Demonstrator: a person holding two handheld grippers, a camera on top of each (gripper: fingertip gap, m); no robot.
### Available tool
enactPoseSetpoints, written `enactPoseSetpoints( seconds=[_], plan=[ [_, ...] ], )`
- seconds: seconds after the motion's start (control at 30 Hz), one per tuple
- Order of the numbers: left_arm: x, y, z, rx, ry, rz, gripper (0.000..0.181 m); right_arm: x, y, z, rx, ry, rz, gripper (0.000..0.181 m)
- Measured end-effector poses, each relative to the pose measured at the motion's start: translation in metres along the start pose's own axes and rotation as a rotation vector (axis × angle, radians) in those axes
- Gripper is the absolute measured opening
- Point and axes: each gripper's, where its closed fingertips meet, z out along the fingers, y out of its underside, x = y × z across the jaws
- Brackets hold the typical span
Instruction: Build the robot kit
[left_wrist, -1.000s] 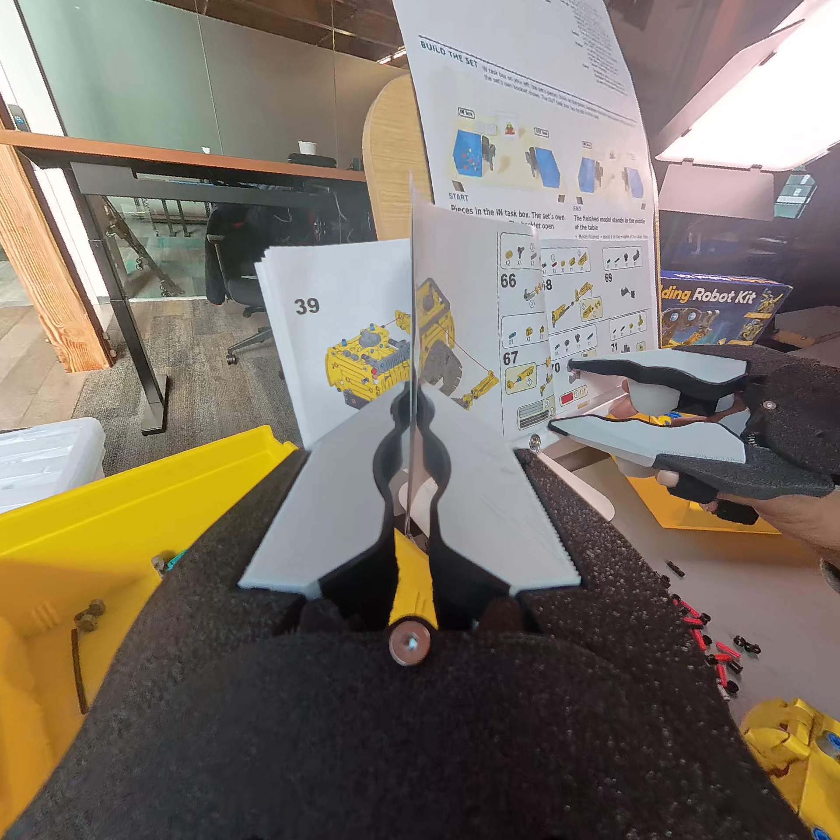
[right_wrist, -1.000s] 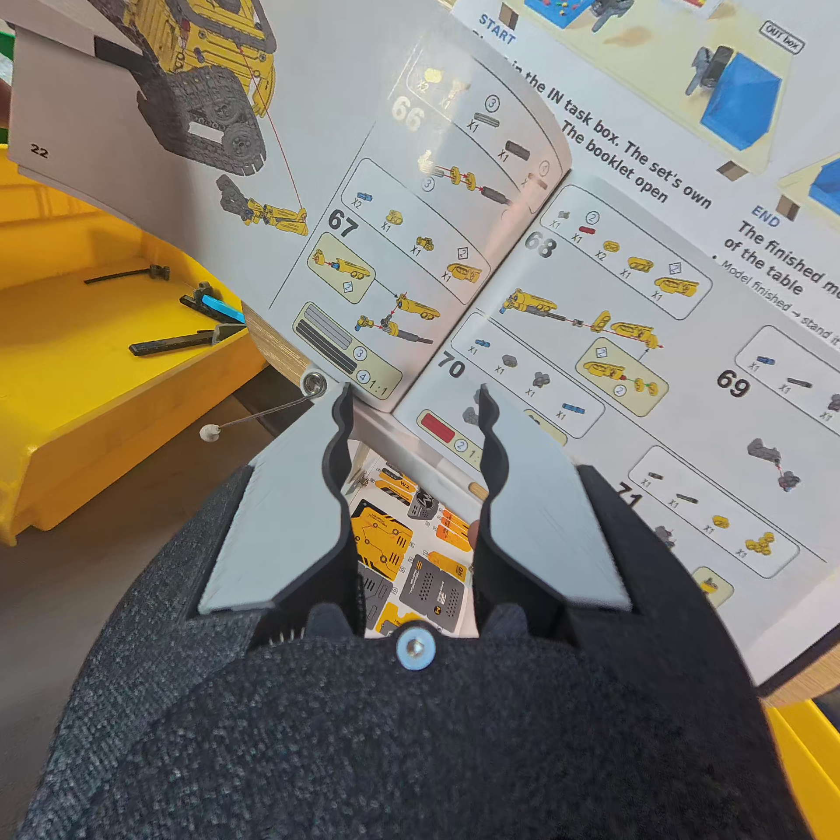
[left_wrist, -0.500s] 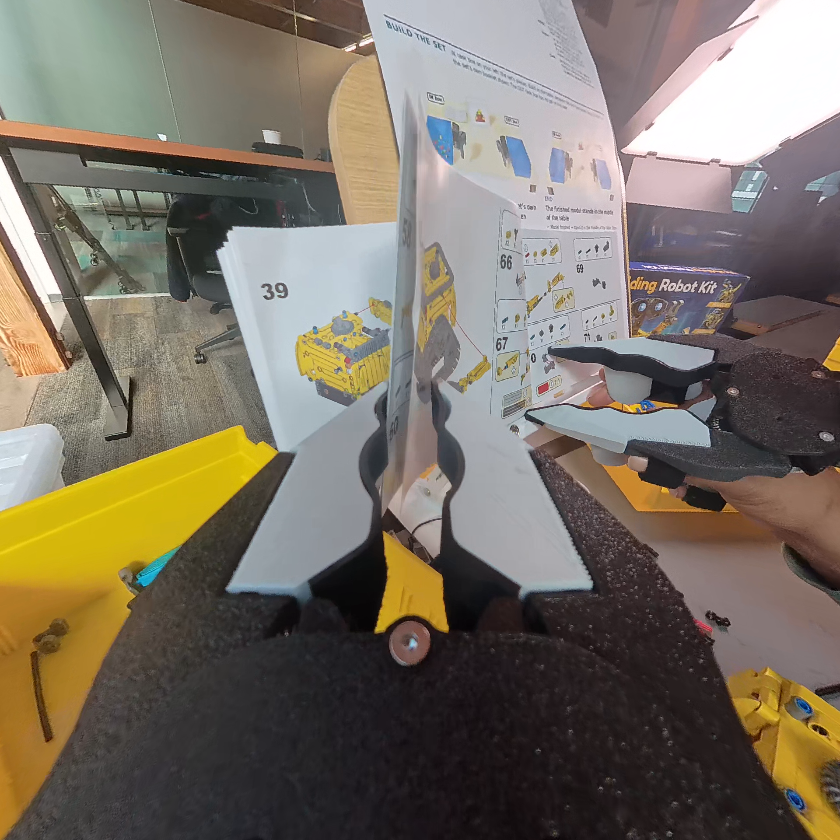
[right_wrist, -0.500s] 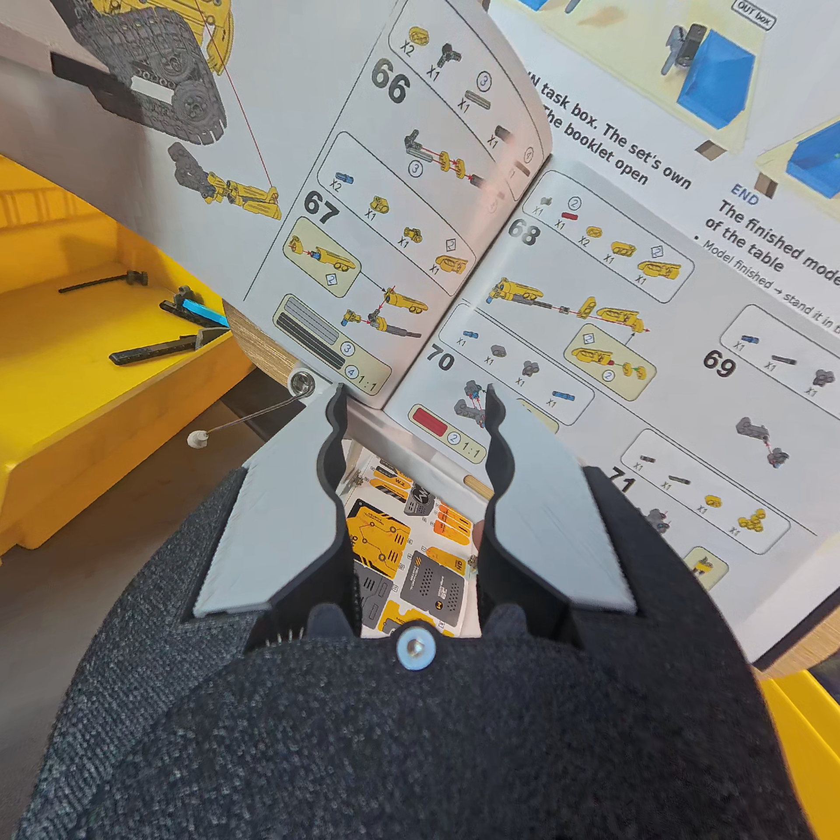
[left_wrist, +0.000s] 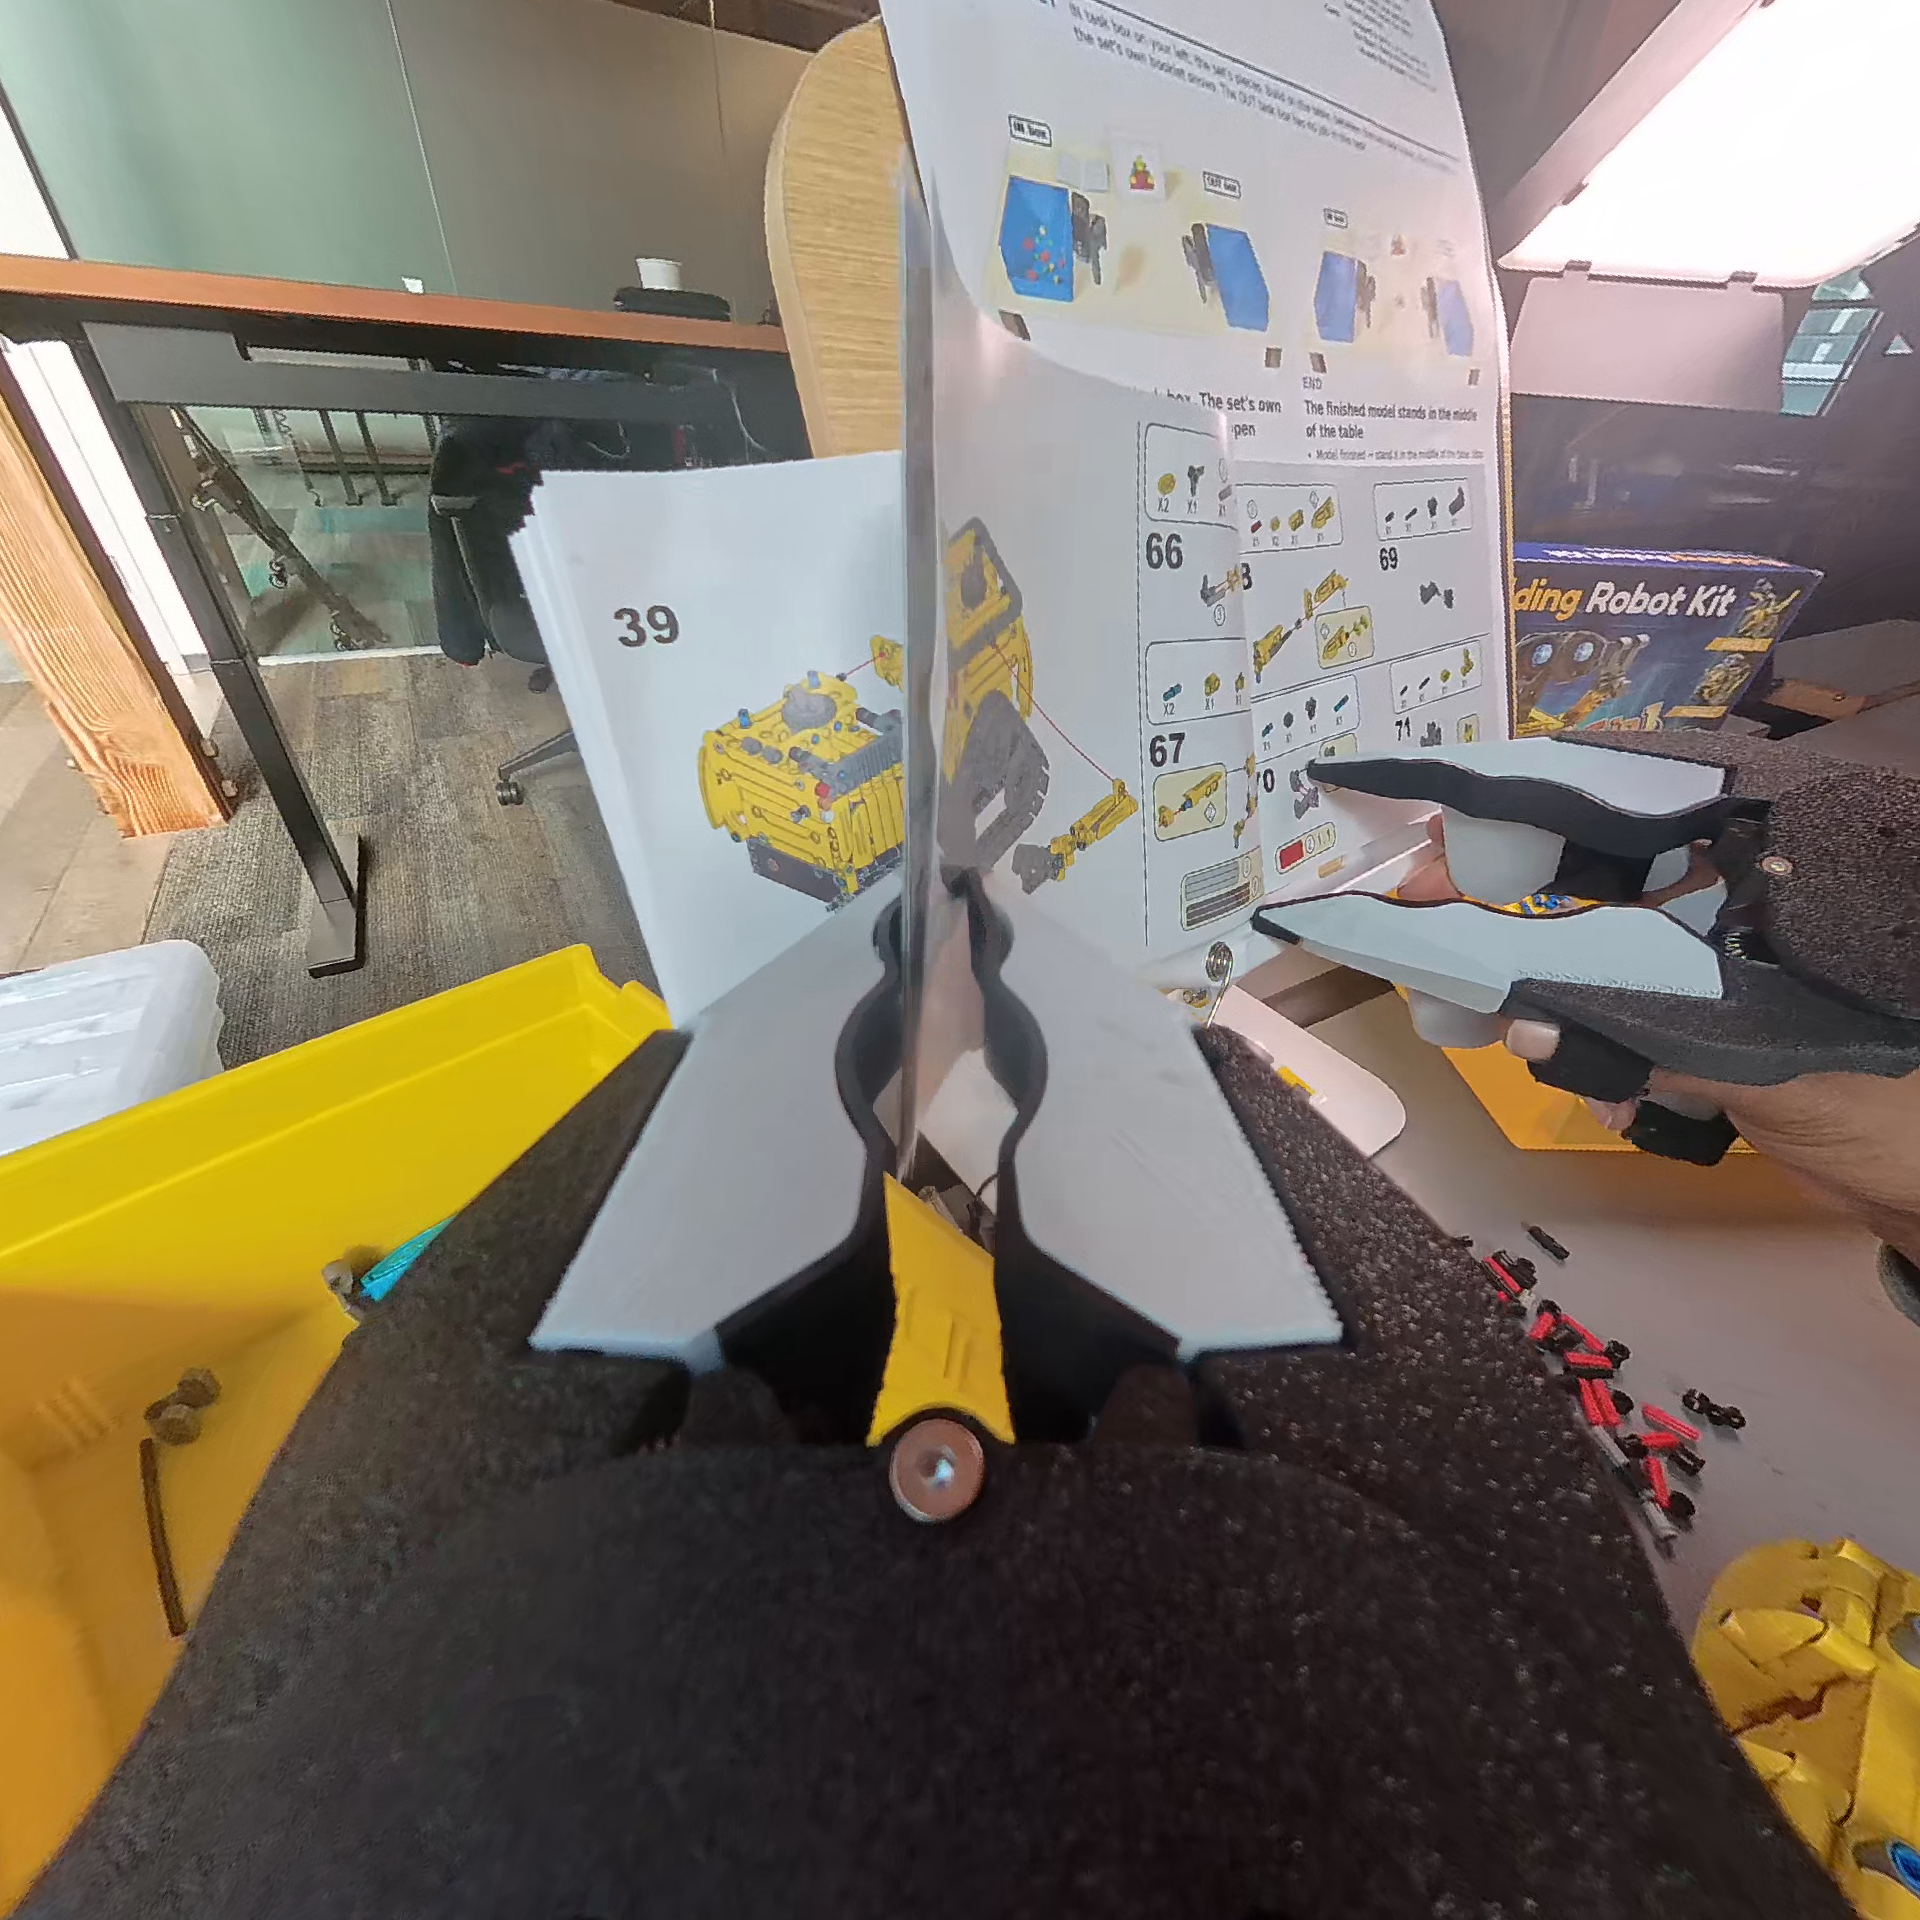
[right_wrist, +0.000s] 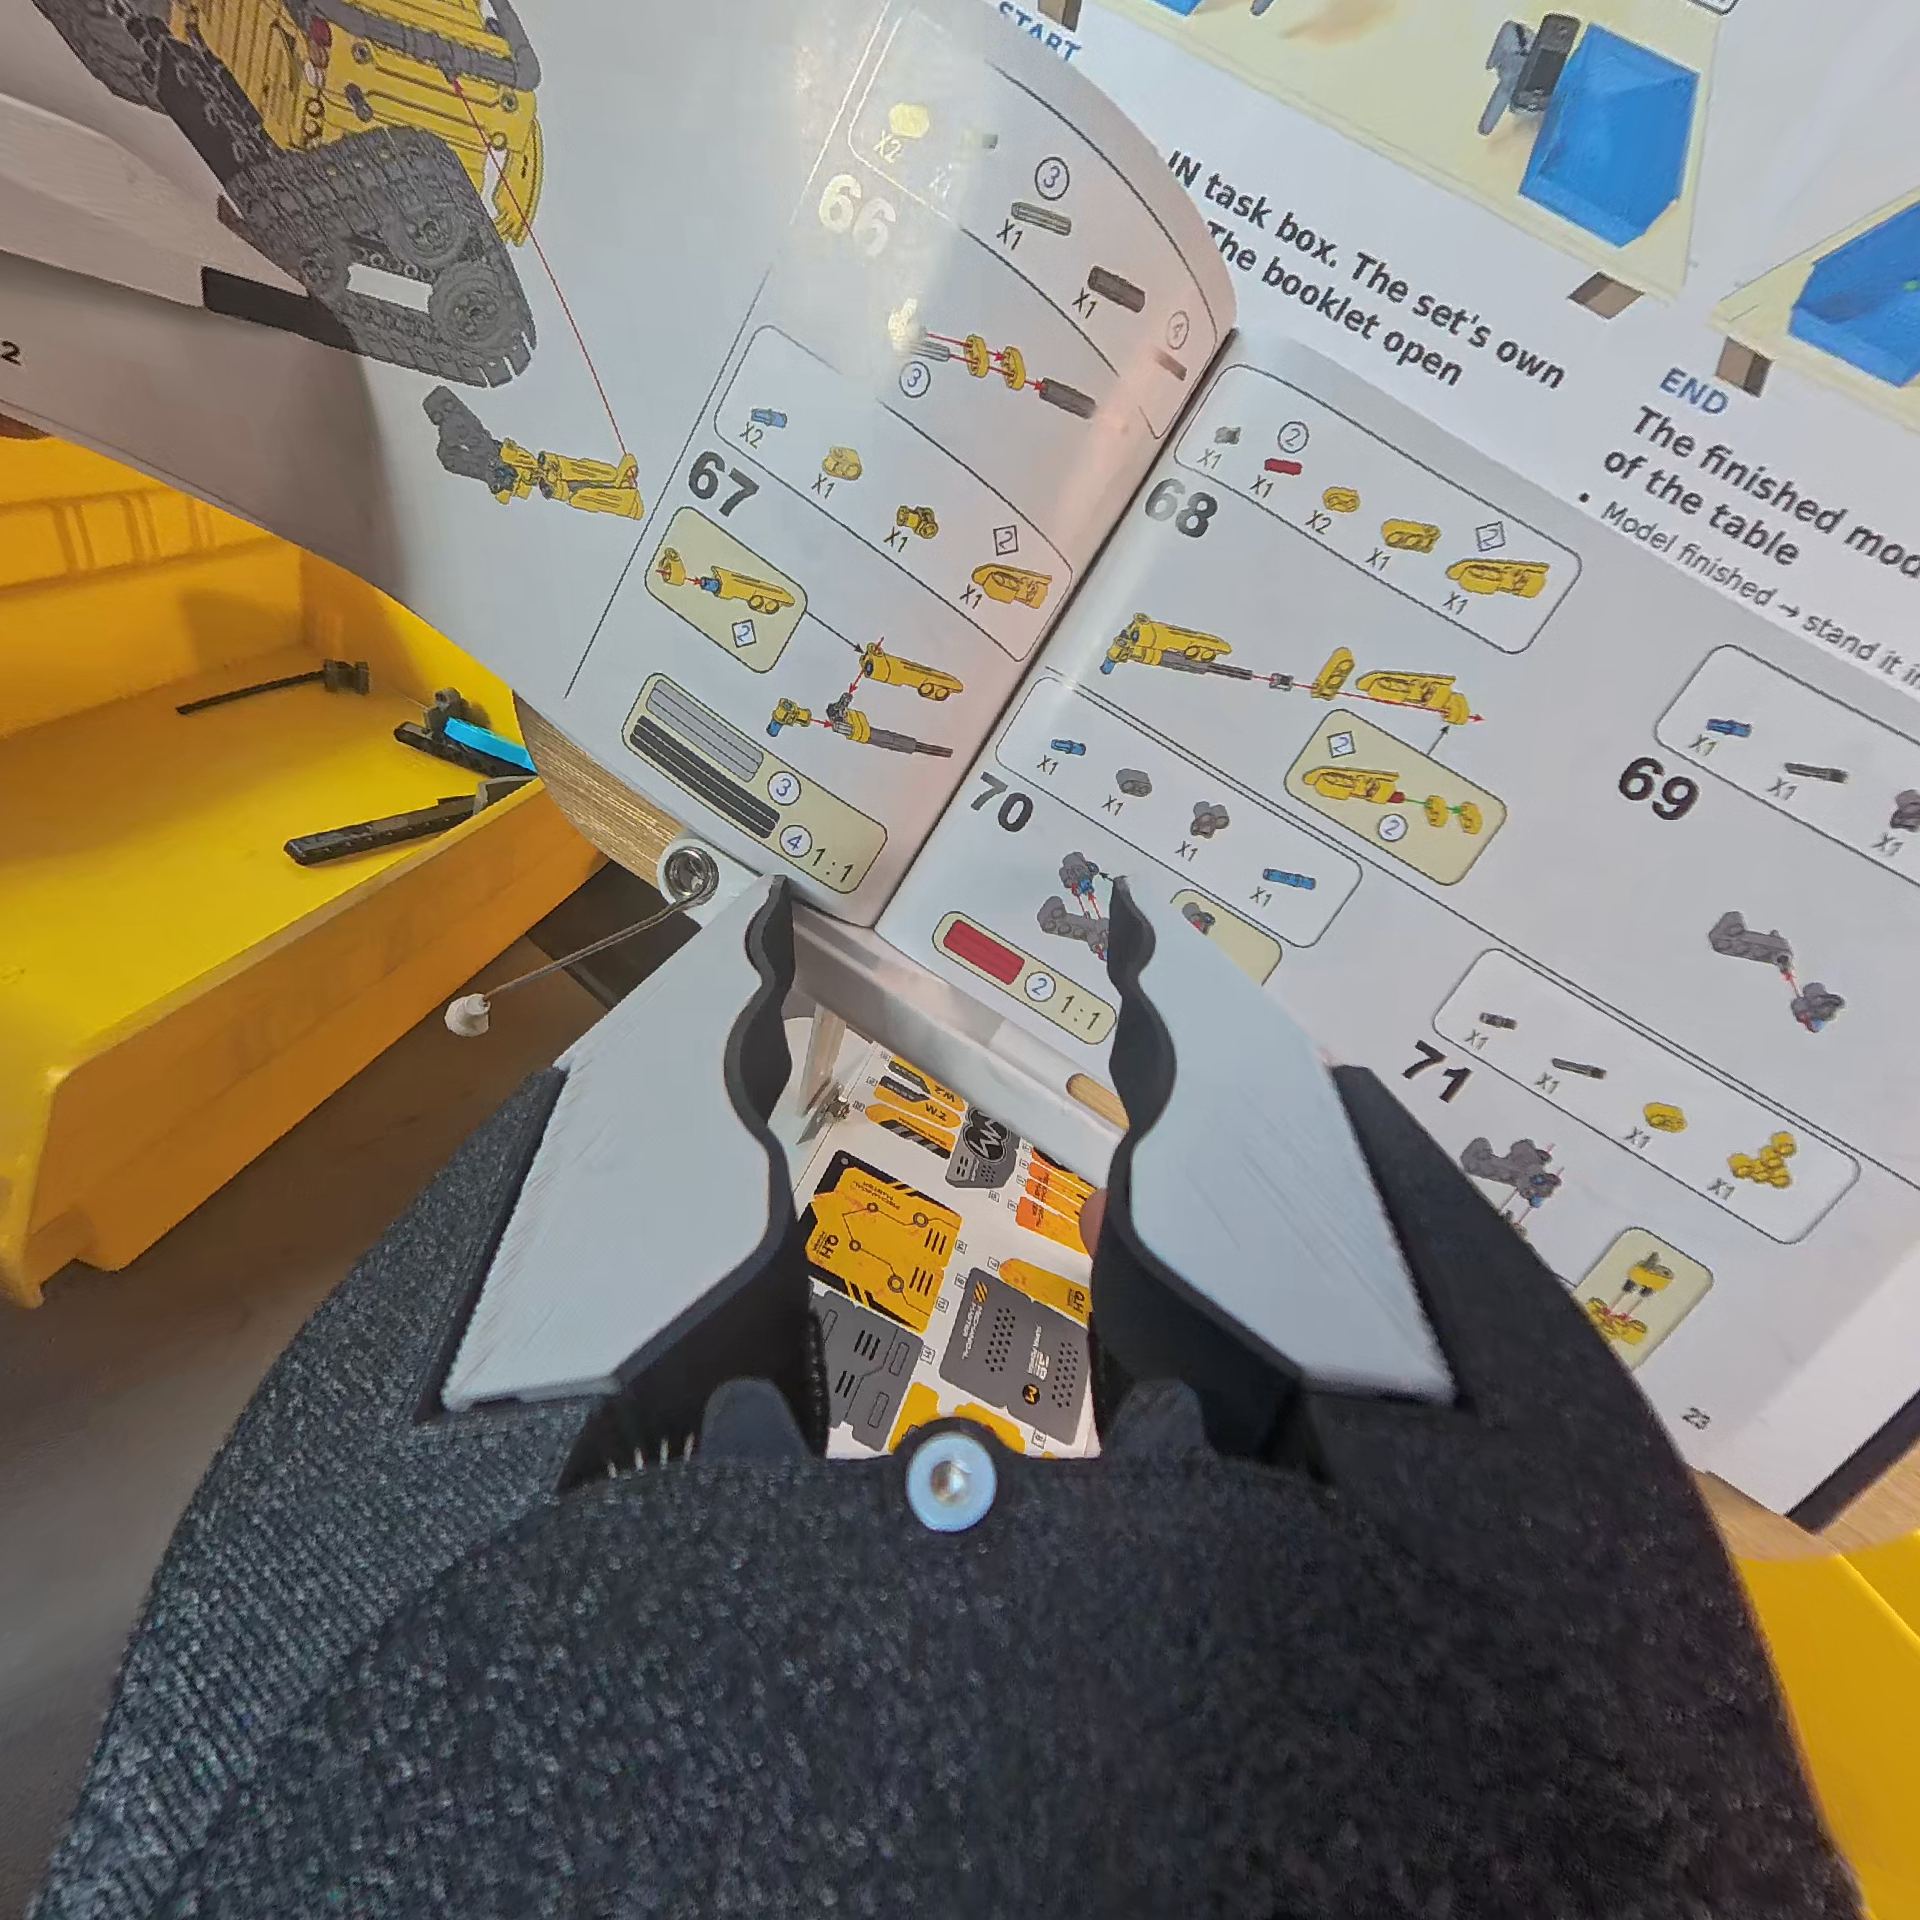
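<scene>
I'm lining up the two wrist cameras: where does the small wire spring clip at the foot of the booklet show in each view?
Left wrist view: spring clip right of centre, just below the open booklet, left of the right gripper.
Right wrist view: clip left of centre, beside the gripper's left fingertip.
Shared landmark: the booklet's bottom edge.

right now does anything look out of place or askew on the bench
One booklet page stands on edge, pinched in the left gripper, not lying flat like its neighbours. Small red and black pins lie loosely scattered on the table. Nothing looks damaged.
</scene>
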Motion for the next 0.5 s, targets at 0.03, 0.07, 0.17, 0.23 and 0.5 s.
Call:
enactPoseSetpoints(
  seconds=[0.03,0.07,0.17,0.23,0.5],
  plan=[
    [0.002,0.001,0.0,-0.004,0.016,-0.002,0.012,0.0,0.0,0.0,0.001,-0.002,0.005,0.06],
    [0.004,0.001,0.0,-0.009,0.037,-0.005,0.017,0.0,0.0,0.0,0.002,-0.002,0.008,0.06],
    [0.013,0.004,-0.002,-0.03,0.127,-0.029,0.03,0.0,0.0,0.0,0.004,0.001,0.009,0.06],
    [0.016,0.004,-0.003,-0.037,0.147,-0.029,0.033,0.0,0.0,0.0,0.005,0.003,0.01,0.06],
    [0.0,0.009,0.0,-0.057,0.001,0.059,0.012,0.0,0.0,0.0,0.008,0.003,0.011,0.06]
  ],
)
